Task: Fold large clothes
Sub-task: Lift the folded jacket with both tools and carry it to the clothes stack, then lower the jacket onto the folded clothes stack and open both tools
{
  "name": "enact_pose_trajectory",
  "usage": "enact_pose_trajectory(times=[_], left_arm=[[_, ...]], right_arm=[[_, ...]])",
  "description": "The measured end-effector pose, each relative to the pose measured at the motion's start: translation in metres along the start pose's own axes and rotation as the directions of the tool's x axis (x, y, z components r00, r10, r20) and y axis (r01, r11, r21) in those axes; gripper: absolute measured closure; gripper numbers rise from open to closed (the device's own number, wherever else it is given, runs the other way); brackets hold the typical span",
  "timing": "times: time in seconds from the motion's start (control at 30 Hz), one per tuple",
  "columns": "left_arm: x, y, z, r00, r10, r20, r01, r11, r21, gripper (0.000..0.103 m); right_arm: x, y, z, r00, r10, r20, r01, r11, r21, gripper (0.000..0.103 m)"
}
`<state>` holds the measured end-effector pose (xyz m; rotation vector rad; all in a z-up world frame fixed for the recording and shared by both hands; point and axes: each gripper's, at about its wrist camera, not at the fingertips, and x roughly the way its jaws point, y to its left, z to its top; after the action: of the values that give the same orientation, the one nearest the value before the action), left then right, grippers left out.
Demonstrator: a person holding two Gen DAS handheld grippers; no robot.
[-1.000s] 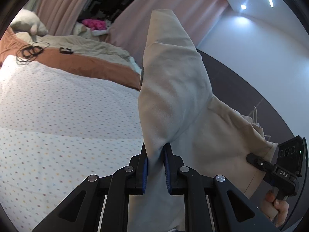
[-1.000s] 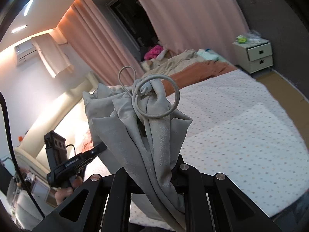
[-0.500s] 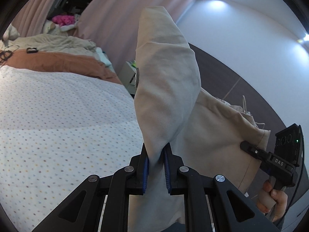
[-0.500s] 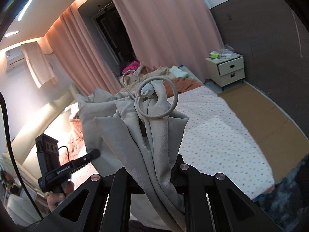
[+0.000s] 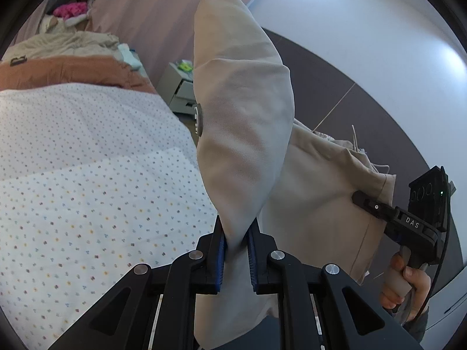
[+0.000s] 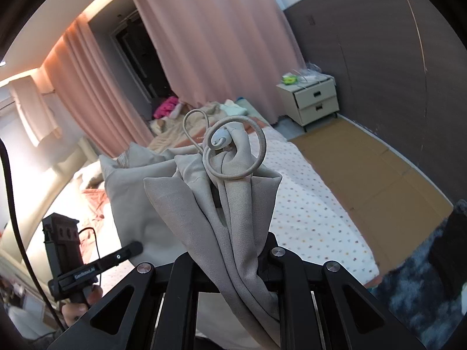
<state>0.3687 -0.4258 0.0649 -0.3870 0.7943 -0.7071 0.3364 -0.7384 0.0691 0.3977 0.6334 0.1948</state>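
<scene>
While held aloft, one beige garment (image 5: pixel 242 122), two clamping grippers, left gripper (image 5: pixel 236 243), right gripper (image 6: pixel 242 250).

Bed (image 6: pixel 306 204) with white dotted sheet, colored specks all over. Rust-orange blanket (image 5: pixel 73 70) bunched across the far end, beige duvet (image 5: pixel 67 43) crumpled behind it. Small black item (image 5: pixel 18 60) on the duvet edge, can't tell what. Pink clothing heap (image 6: pixel 166 108) further back by the dark doorway (image 6: pixel 137 55). Pink curtains (image 6: pixel 221 38) floor to ceiling. Cream two-drawer nightstand (image 6: pixel 312 99) against the dark brown wall panel (image 6: pixel 379 58), green object (image 6: pixel 289 79) and clear clutter on top. Tan floor (image 6: pixel 376 175) beside the bed, dark blue shaggy rug (image 6: pixel 420 291) near the bottom right. White wall above the panel, ceiling spot glare.
</scene>
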Motion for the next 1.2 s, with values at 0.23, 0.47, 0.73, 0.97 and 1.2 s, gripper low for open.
enact_pose_trajectory(times=[0.23,0.47,0.73,0.97,1.2], left_arm=[[0.058,0.029,0.005,0.997,0.028,-0.074,-0.031,0.999,-0.043,0.089],[0.103,0.064,0.023,0.992,0.05,-0.113,-0.057,0.996,-0.062,0.089],[0.156,0.112,0.035,0.98,0.083,-0.181,-0.104,0.988,-0.111,0.088],[0.184,0.141,0.026,0.954,0.147,-0.261,-0.181,0.977,-0.112,0.054],[0.167,0.146,0.014,0.954,0.154,-0.258,-0.18,0.98,-0.082,0.039]], right_arm=[[0.065,-0.039,0.017,0.997,-0.038,-0.071,0.039,0.999,0.017,0.09],[0.138,-0.071,0.036,0.984,-0.09,-0.157,0.092,0.996,0.008,0.09],[0.212,-0.1,0.043,0.957,-0.143,-0.25,0.142,0.99,-0.025,0.09],[0.278,-0.138,0.038,0.889,-0.325,-0.323,0.341,0.94,-0.01,0.055],[0.237,-0.156,0.021,0.867,-0.413,-0.279,0.441,0.897,0.044,0.027]])
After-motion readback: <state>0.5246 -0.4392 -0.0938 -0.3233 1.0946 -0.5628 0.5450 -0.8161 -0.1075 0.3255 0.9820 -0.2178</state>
